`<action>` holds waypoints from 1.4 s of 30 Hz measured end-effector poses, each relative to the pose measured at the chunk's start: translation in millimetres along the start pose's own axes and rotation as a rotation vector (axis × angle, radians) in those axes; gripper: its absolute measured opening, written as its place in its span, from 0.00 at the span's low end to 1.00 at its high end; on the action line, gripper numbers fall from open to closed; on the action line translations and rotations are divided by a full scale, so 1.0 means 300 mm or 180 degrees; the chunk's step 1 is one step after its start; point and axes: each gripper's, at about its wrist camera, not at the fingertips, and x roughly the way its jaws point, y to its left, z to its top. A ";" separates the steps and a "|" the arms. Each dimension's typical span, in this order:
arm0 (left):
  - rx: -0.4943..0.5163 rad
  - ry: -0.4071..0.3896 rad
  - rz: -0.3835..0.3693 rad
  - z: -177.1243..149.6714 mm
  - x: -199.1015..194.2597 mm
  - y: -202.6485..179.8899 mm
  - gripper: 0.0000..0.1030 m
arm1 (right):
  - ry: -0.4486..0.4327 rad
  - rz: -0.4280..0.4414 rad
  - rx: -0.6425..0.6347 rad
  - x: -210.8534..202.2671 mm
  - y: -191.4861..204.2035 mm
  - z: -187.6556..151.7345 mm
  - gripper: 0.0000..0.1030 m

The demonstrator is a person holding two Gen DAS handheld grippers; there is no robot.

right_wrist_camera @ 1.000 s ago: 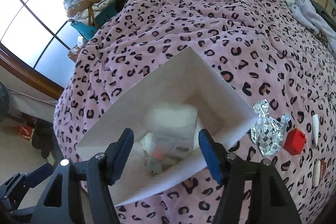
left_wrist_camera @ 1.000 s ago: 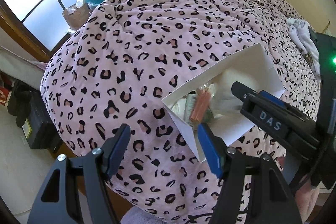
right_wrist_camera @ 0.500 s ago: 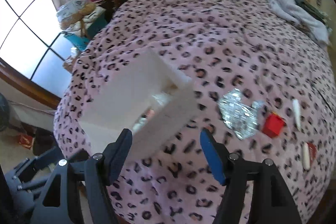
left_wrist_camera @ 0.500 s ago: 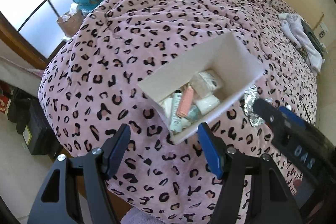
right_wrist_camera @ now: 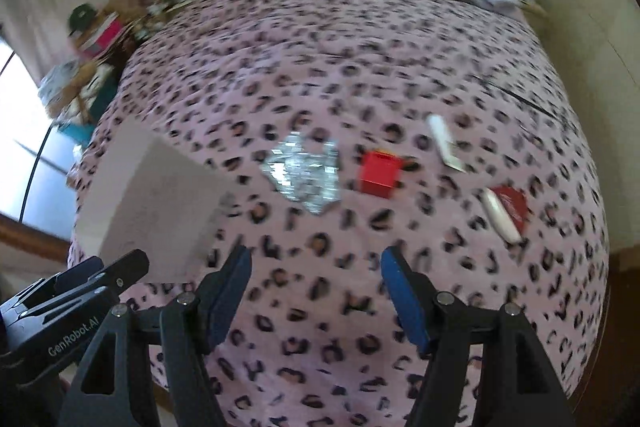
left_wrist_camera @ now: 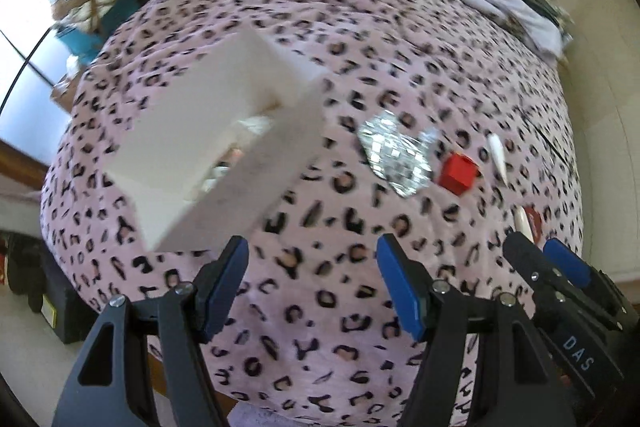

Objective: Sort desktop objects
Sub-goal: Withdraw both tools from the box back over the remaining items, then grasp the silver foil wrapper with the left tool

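The white box [left_wrist_camera: 216, 151] sits on the leopard-print blanket [left_wrist_camera: 320, 287], some small toiletries already inside. Just beside it, away from the window, lies a glittery faceted piece [right_wrist_camera: 304, 171], then a red cube [right_wrist_camera: 380, 173], two white tubes [right_wrist_camera: 442, 143] and a red packet [right_wrist_camera: 512, 205] farther out. Both the left gripper [left_wrist_camera: 312, 279] and the right gripper [right_wrist_camera: 316, 287] hang over bare blanket, jaws parted, holding nothing. I'd say this is the reach for another item; the next move calls for lowering over the glittery piece.
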 end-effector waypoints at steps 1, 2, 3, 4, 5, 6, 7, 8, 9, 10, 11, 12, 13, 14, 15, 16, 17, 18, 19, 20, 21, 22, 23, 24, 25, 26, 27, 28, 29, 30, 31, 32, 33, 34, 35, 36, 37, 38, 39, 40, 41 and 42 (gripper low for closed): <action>0.0036 0.0011 -0.0011 -0.004 0.007 -0.030 0.66 | -0.0002 -0.0019 0.0051 -0.002 -0.035 -0.006 0.67; 0.0070 0.0021 -0.0020 -0.008 0.014 -0.059 0.66 | -0.0005 -0.0037 0.0102 -0.003 -0.071 -0.012 0.67; 0.0095 0.0032 -0.0029 -0.010 0.020 -0.080 0.66 | -0.0005 -0.0051 0.0146 -0.004 -0.101 -0.020 0.67; 0.0122 0.0043 -0.0036 -0.013 0.026 -0.103 0.66 | -0.0005 -0.0063 0.0189 -0.004 -0.131 -0.027 0.67; 0.0148 0.0056 -0.0041 -0.015 0.033 -0.125 0.66 | -0.0005 -0.0066 0.0220 -0.003 -0.151 -0.034 0.67; 0.0172 0.0069 -0.0045 -0.017 0.041 -0.148 0.66 | -0.0003 -0.0067 0.0257 -0.002 -0.175 -0.041 0.67; 0.0186 0.0081 -0.0056 -0.019 0.047 -0.164 0.66 | -0.0001 -0.0071 0.0301 -0.001 -0.205 -0.050 0.67; 0.0205 0.0097 -0.0070 -0.021 0.055 -0.185 0.66 | 0.0007 -0.0078 0.0333 0.003 -0.228 -0.057 0.67; 0.0226 0.0109 -0.0076 -0.023 0.062 -0.203 0.66 | 0.0016 -0.0084 0.0364 0.006 -0.250 -0.063 0.67; 0.0248 0.0120 -0.0080 -0.024 0.069 -0.220 0.66 | 0.0025 -0.0090 0.0395 0.010 -0.272 -0.069 0.67; 0.0269 0.0134 -0.0091 -0.025 0.079 -0.237 0.66 | 0.0035 -0.0095 0.0424 0.014 -0.293 -0.076 0.67; 0.0282 0.0150 -0.0104 -0.025 0.089 -0.251 0.66 | 0.0045 -0.0100 0.0453 0.018 -0.314 -0.083 0.67; 0.0294 0.0180 -0.0121 -0.025 0.107 -0.266 0.66 | 0.0055 -0.0105 0.0482 0.023 -0.335 -0.090 0.67; 0.0307 0.0215 -0.0140 -0.025 0.127 -0.281 0.69 | 0.0071 -0.0111 0.0509 0.028 -0.353 -0.096 0.67; 0.0321 0.0255 -0.0156 -0.026 0.150 -0.295 0.71 | 0.0093 -0.0122 0.0550 0.039 -0.381 -0.106 0.67; 0.0335 0.0297 -0.0172 -0.027 0.175 -0.308 0.75 | 0.0116 -0.0137 0.0588 0.051 -0.407 -0.114 0.67; 0.0353 0.0351 -0.0164 -0.030 0.206 -0.322 0.75 | 0.0140 -0.0149 0.0623 0.062 -0.430 -0.121 0.67; 0.0357 0.0390 -0.0155 -0.031 0.231 -0.333 0.75 | 0.0163 -0.0161 0.0657 0.072 -0.452 -0.127 0.67; 0.0359 0.0424 -0.0147 -0.032 0.255 -0.344 0.75 | 0.0194 -0.0174 0.0717 0.088 -0.486 -0.137 0.67; 0.0360 0.0458 -0.0140 -0.033 0.278 -0.354 0.75 | 0.0213 -0.0183 0.0751 0.097 -0.508 -0.142 0.67; 0.0355 0.0478 -0.0145 -0.032 0.299 -0.363 0.75 | 0.0232 -0.0199 0.0799 0.110 -0.538 -0.149 0.67; 0.0350 0.0491 -0.0145 -0.025 0.324 -0.369 0.75 | 0.0250 -0.0207 0.0834 0.120 -0.560 -0.153 0.67; 0.0344 0.0503 -0.0143 -0.017 0.349 -0.376 0.75 | 0.0268 -0.0214 0.0868 0.129 -0.582 -0.157 0.67; 0.0339 0.0515 -0.0141 -0.009 0.374 -0.382 0.75 | 0.0287 -0.0223 0.0900 0.139 -0.604 -0.159 0.67; 0.0334 0.0527 -0.0138 -0.001 0.400 -0.388 0.75 | 0.0296 -0.0227 0.0924 0.148 -0.622 -0.160 0.67; 0.0326 0.0530 -0.0124 0.013 0.426 -0.389 0.75 | 0.0304 -0.0230 0.0947 0.157 -0.640 -0.161 0.67; 0.0316 0.0529 -0.0106 0.029 0.453 -0.388 0.75 | 0.0312 -0.0233 0.0971 0.166 -0.658 -0.163 0.67; 0.0306 0.0529 -0.0089 0.045 0.480 -0.388 0.75 | 0.0311 -0.0231 0.0980 0.175 -0.671 -0.161 0.67; 0.0284 0.0514 -0.0064 0.064 0.503 -0.385 0.75 | 0.0313 -0.0220 0.0986 0.184 -0.678 -0.158 0.67; 0.0259 0.0495 -0.0038 0.084 0.524 -0.381 0.75 | 0.0316 -0.0207 0.0992 0.193 -0.685 -0.154 0.67; 0.0234 0.0476 -0.0012 0.104 0.546 -0.377 0.75 | 0.0322 -0.0193 0.0998 0.203 -0.690 -0.148 0.67; 0.0212 0.0480 0.0008 0.124 0.569 -0.374 0.75 | 0.0324 -0.0177 0.1000 0.213 -0.691 -0.142 0.67; 0.0191 0.0490 0.0027 0.143 0.592 -0.371 0.75 | 0.0325 -0.0161 0.1003 0.223 -0.692 -0.135 0.67; 0.0171 0.0500 0.0045 0.163 0.615 -0.369 0.75 | 0.0322 -0.0133 0.0997 0.235 -0.689 -0.125 0.67; 0.0150 0.0510 0.0063 0.183 0.639 -0.366 0.76 | 0.0315 -0.0120 0.0990 0.244 -0.685 -0.117 0.67; 0.0138 0.0525 0.0093 0.203 0.668 -0.363 0.76 | 0.0309 -0.0103 0.0982 0.252 -0.679 -0.109 0.67; 0.0138 0.0534 0.0124 0.220 0.694 -0.362 0.76 | 0.0303 -0.0083 0.0968 0.260 -0.672 -0.100 0.67; 0.0149 0.0536 0.0157 0.234 0.717 -0.362 0.76 | 0.0296 -0.0064 0.0954 0.268 -0.665 -0.091 0.67; 0.0166 0.0542 0.0182 0.245 0.740 -0.364 0.76 | 0.0291 -0.0045 0.0938 0.278 -0.658 -0.083 0.67; 0.0187 0.0560 0.0193 0.255 0.766 -0.365 0.76 | 0.0287 -0.0025 0.0922 0.287 -0.651 -0.075 0.67; 0.0202 0.0574 0.0197 0.261 0.786 -0.365 0.76 | 0.0294 -0.0013 0.0914 0.296 -0.645 -0.069 0.67; 0.0214 0.0588 0.0203 0.266 0.805 -0.366 0.76 | 0.0301 -0.0002 0.0907 0.306 -0.640 -0.062 0.67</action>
